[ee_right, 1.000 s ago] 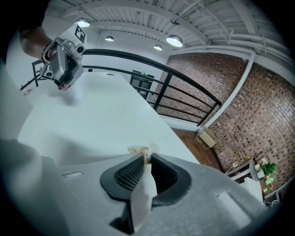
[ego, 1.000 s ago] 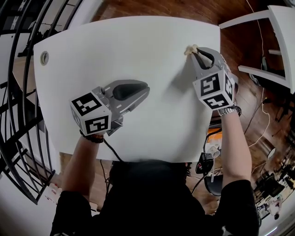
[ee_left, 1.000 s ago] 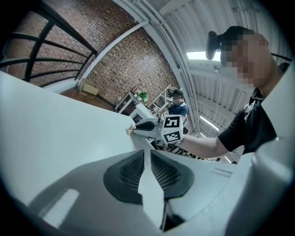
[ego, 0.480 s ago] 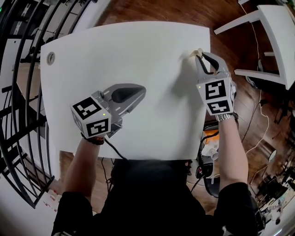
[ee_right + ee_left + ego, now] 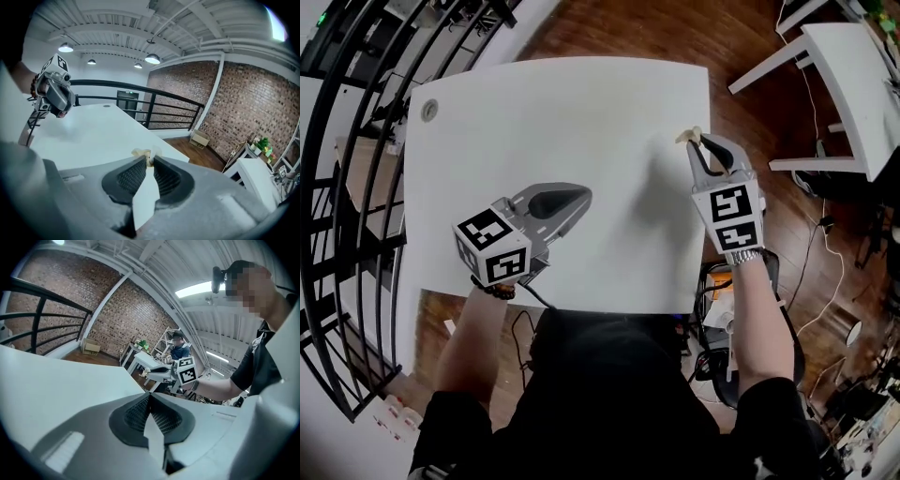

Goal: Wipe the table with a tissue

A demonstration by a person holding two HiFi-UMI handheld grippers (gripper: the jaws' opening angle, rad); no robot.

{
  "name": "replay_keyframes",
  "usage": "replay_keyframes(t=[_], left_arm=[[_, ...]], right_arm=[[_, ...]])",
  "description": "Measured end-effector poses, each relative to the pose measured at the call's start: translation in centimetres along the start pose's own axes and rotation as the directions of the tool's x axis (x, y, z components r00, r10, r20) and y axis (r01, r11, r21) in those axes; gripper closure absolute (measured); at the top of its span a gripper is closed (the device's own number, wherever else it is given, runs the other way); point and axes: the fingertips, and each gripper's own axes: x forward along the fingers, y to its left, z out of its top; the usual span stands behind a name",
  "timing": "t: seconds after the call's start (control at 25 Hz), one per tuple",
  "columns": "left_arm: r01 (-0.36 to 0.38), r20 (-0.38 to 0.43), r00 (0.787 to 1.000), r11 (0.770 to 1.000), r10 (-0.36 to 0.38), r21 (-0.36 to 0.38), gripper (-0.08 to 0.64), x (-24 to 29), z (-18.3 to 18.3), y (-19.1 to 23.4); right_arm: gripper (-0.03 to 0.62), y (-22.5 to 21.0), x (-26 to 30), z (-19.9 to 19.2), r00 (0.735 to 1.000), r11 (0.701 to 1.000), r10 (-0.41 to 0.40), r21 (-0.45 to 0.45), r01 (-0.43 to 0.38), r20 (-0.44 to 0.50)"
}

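Observation:
The white table [image 5: 562,112] fills the head view. My right gripper [image 5: 698,142] hangs above the table's right edge, shut on a small crumpled cream tissue [image 5: 688,135]. In the right gripper view the tissue [image 5: 142,153] pokes out between the closed tips of that gripper [image 5: 149,159]. My left gripper [image 5: 581,194] is over the near left part of the table. Its jaws have just been closing and are now shut with nothing between them, as the left gripper view [image 5: 149,397] shows. Each gripper shows in the other's view: right [image 5: 159,373], left [image 5: 54,91].
A round grommet [image 5: 429,110] sits in the table's far left corner. A black railing [image 5: 347,187] curves along the left. A second white table [image 5: 853,84] stands at the right over the wood floor [image 5: 750,37], with cables [image 5: 825,253] below it.
Both grippers have risen off the table top, the right one with the tissue still in it. The left gripper's jaws have closed.

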Motion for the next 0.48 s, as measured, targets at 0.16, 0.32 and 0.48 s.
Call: replay_keyframes(t=[0.16,0.32,0.48], left_arm=[[-0.044,0.036,0.998,0.999,0.044,0.019,0.543,-0.9,0.3,-2.4],[-0.091,0.073,0.993,0.995,0.089,0.031,0.543,-2.9,0.3,-4.3],[-0.19,0.123,0.975,0.981,0.183,0.049,0.543,-4.6,0.4,-5.6]], right_arm=[[0.552,1.0,-3.0,0.5,0.999,1.0,0.02,0.019,-0.021,0.04],[0.552,3.3,-5.5,1.9,0.996,0.998,0.047,0.024,-0.049,0.082],[0.552,5.2,-8.2,3.3,0.987,0.996,0.072,0.041,-0.078,0.141]])
